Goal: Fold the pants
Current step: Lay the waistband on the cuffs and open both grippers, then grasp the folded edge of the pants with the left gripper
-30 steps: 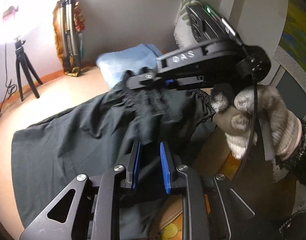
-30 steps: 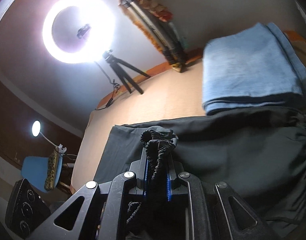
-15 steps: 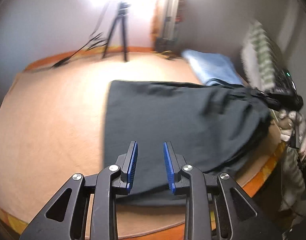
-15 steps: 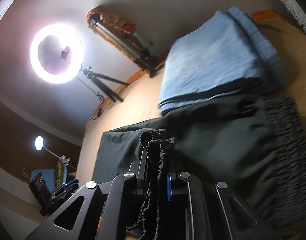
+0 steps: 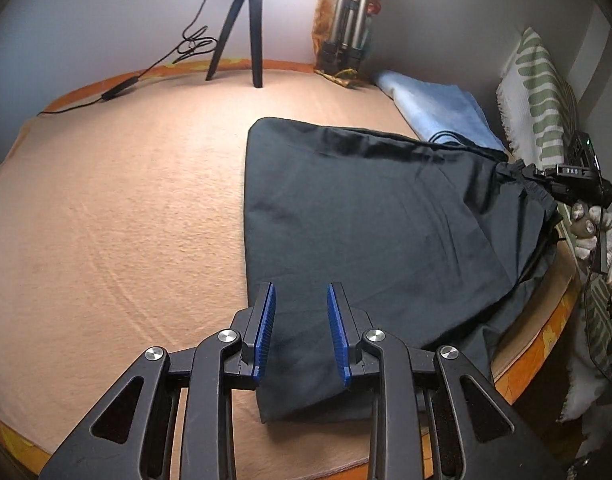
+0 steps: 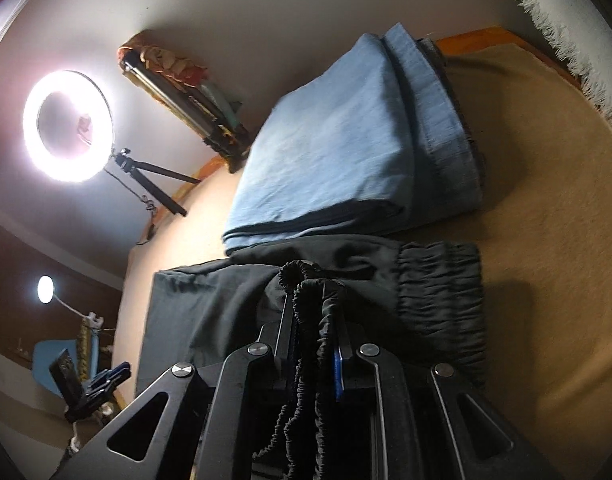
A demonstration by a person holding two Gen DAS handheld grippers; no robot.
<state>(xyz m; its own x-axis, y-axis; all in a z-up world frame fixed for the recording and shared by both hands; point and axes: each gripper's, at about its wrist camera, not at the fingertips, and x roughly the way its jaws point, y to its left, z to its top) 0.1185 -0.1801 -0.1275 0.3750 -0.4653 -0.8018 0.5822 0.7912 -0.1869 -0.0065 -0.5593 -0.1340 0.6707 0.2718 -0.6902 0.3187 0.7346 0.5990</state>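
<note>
Black pants [image 5: 366,220] lie folded lengthwise on a peach-coloured bed. My left gripper [image 5: 298,292] hovers open over the pants' near corner, with nothing between its blue pads. At the far right my right gripper [image 5: 522,176], held by a gloved hand [image 5: 590,232], lifts the waistband end. In the right wrist view the gathered elastic waistband [image 6: 306,276] stands between the fingers of the right gripper [image 6: 312,292]. Its jaws are easing open but still pinch the band. The rest of the pants [image 6: 226,312] lies flat beyond, and the left gripper [image 6: 102,384] shows small at lower left.
A folded blue cloth [image 5: 438,108] [image 6: 338,148] lies just past the waistband. A ring light [image 6: 68,126] on a tripod [image 5: 242,28] with its cable [image 5: 118,88] stands at the far edge. A green-patterned blanket [image 5: 538,92] hangs at right, and the orange bed edge [image 5: 538,336] runs close by.
My left gripper has drawn away from the right gripper along the pants to their near corner. The right gripper has carried the waistband lower and closer to the blue cloth.
</note>
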